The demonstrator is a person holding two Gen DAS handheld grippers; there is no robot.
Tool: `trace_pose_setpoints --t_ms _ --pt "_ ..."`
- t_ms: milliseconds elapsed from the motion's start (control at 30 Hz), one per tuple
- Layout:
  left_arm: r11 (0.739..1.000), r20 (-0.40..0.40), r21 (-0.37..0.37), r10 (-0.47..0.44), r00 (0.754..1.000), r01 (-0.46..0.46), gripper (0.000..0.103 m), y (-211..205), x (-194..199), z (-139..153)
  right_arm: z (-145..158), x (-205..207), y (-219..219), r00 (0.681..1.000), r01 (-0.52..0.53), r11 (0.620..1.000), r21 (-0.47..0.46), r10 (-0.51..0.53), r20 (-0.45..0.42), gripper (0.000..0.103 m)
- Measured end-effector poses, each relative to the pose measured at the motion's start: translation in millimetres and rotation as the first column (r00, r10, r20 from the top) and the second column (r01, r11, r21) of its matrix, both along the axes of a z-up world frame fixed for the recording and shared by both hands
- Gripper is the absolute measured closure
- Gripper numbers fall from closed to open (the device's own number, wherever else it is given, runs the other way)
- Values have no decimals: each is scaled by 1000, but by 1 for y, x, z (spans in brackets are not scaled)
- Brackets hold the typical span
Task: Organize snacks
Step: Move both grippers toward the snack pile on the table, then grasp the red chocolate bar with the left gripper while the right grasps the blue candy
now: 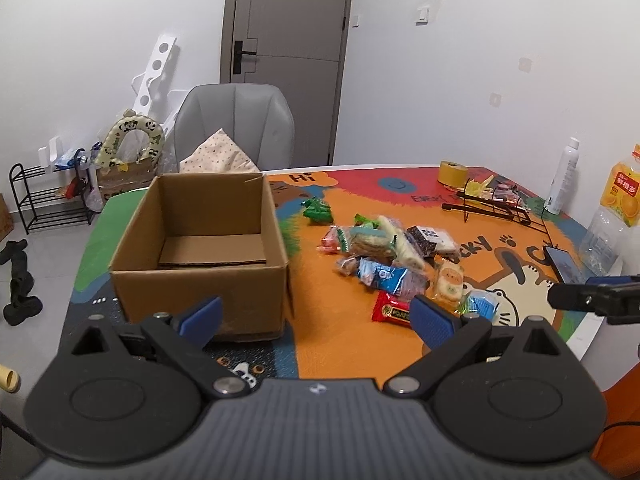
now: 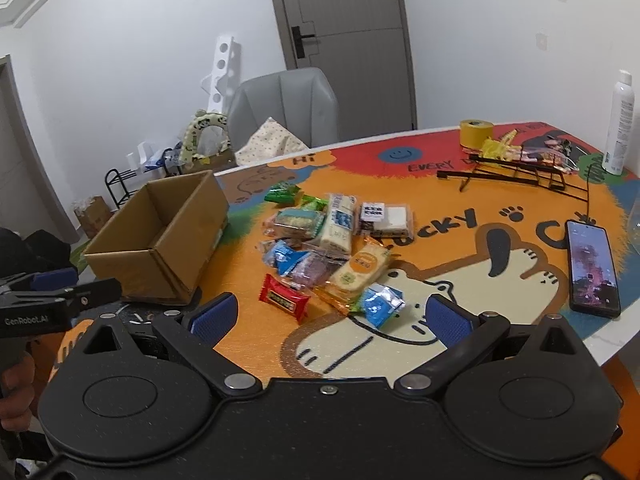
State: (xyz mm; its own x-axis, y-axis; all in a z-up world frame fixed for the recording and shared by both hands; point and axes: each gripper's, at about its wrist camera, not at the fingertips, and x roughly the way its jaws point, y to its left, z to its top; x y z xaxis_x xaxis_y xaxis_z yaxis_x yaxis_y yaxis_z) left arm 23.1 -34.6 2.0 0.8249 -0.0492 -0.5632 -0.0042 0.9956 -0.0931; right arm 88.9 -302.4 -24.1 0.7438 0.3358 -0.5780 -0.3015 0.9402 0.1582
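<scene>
An open, empty cardboard box (image 1: 200, 240) stands on the left of the colourful table mat; it also shows in the right wrist view (image 2: 160, 240). A pile of wrapped snacks (image 1: 392, 256) lies to its right, with a red packet (image 1: 390, 310) and a blue packet (image 2: 380, 302) nearest me. A green packet (image 1: 318, 210) lies apart behind the pile. My left gripper (image 1: 316, 320) is open and empty, just before the box's front right corner. My right gripper (image 2: 332, 316) is open and empty, just before the near edge of the pile (image 2: 332, 240).
A phone (image 2: 592, 268) lies at the right on the mat. A black wire rack (image 2: 516, 172), a yellow tape roll (image 2: 474, 132), a white spray bottle (image 2: 619, 120) and a juice bottle (image 1: 616, 216) stand at the back right. A grey chair (image 1: 236, 128) is behind the table.
</scene>
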Motion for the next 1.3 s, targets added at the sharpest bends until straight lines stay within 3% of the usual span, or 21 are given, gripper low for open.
trace_pose_setpoints --t_ms 267,633,1100,1300 --pt "997 3 -76 -11 1000 12 4 -9 14 -8 -16 13 -10 1000 17 1000 -13 -17 -18 0" --pt "998 -4 -50 -41 999 41 6 -32 41 -30 -44 33 -27 998 59 998 -7 -59 -27 2" --pt "997 -35 -56 -56 998 54 13 -45 75 -63 -83 70 -24 992 25 997 70 -16 -122 36" --pt "997 -70 -48 -63 996 60 16 -51 90 -76 -96 87 -22 987 12 996 93 3 -159 43"
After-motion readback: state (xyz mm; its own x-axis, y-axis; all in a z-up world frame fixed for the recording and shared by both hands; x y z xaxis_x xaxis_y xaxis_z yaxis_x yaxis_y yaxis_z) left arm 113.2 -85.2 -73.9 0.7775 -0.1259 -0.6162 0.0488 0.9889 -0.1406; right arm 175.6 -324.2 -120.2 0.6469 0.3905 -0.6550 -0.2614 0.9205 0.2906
